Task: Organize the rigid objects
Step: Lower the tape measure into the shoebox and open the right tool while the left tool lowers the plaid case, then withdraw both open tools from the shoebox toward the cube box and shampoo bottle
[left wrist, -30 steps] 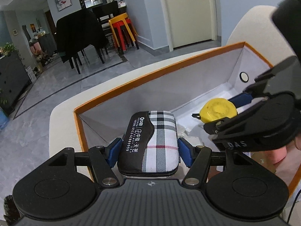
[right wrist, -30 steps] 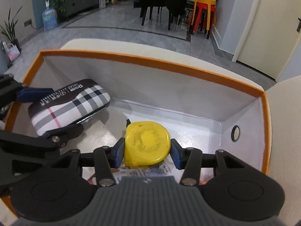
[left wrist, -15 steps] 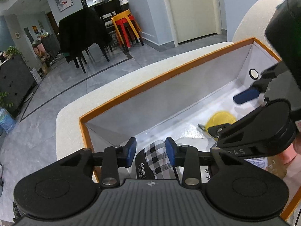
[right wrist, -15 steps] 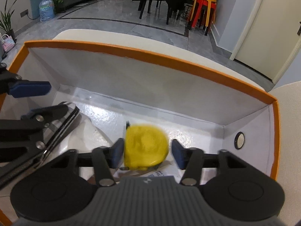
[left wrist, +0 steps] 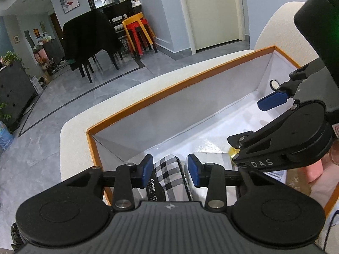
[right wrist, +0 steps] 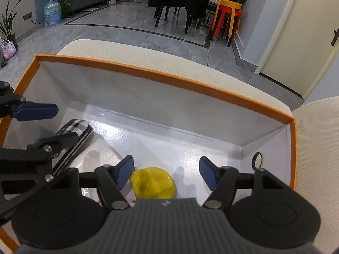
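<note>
A plaid glasses case [left wrist: 169, 175] lies on the floor of an orange-rimmed white box [left wrist: 148, 99]; it also shows in the right wrist view [right wrist: 74, 133]. My left gripper [left wrist: 170, 170] is open above the case, its blue pads apart from it. A yellow tape measure [right wrist: 152, 182] lies on the box floor near the middle. My right gripper [right wrist: 167, 172] is open wide above it, not touching. The right gripper also shows in the left wrist view [left wrist: 273, 124], and the left gripper in the right wrist view [right wrist: 42, 124].
The box [right wrist: 165, 78] sits on a cream sofa cushion [right wrist: 148, 53]. A round eyelet [right wrist: 256, 160] is in the box's right wall. A pink object [left wrist: 315, 169] and printed paper lie at the box's near right. Chairs and stools stand on the tiled floor beyond.
Both grippers opened and let go: the plaid case and the yellow tape measure dropped onto the box floor. Both grippers have since lifted back a little.
</note>
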Tool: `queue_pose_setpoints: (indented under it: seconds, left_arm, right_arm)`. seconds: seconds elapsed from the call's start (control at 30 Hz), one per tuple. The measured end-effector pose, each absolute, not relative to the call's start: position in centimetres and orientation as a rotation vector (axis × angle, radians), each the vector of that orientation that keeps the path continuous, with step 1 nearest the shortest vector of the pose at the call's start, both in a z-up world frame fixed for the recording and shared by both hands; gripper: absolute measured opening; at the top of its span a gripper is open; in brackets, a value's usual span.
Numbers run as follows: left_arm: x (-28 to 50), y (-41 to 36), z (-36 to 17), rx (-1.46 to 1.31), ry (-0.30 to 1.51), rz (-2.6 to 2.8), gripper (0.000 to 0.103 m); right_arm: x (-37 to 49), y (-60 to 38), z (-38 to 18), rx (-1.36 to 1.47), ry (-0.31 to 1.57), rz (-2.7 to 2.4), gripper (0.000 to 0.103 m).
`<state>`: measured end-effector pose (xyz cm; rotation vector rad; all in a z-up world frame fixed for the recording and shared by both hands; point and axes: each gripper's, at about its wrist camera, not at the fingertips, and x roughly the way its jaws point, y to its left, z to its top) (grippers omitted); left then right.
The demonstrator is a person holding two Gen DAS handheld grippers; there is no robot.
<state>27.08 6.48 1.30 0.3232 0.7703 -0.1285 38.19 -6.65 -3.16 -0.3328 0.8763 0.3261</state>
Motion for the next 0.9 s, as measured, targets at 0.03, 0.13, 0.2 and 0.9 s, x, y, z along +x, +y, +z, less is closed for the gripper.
queue_pose_setpoints:
  seconds: [0.03, 0.13, 0.2, 0.9]
  left_arm:
    - [27.0, 6.4, 1.4, 0.324, 0.769, -0.129, 0.045]
    - [26.7, 6.2, 1.8, 0.324, 0.763, -0.133, 0.045]
    - [26.6, 6.0, 2.2, 0.326, 0.756, -0.137, 0.045]
    - [18.1, 4.6, 13.2, 0.258, 0.574, -0.186, 0.046]
  right_arm:
    - [38.1, -6.6, -3.1, -0.332, 0.875, 0.325, 0.068]
    - [37.8, -6.6, -2.7, -0.335, 0.868, 0.324, 0.068]
    - [37.5, -6.7, -2.3, -0.337, 0.861, 0.321, 0.068]
    - [26.9, -8.6, 9.3, -0.372, 0.694, 0.291, 0.068]
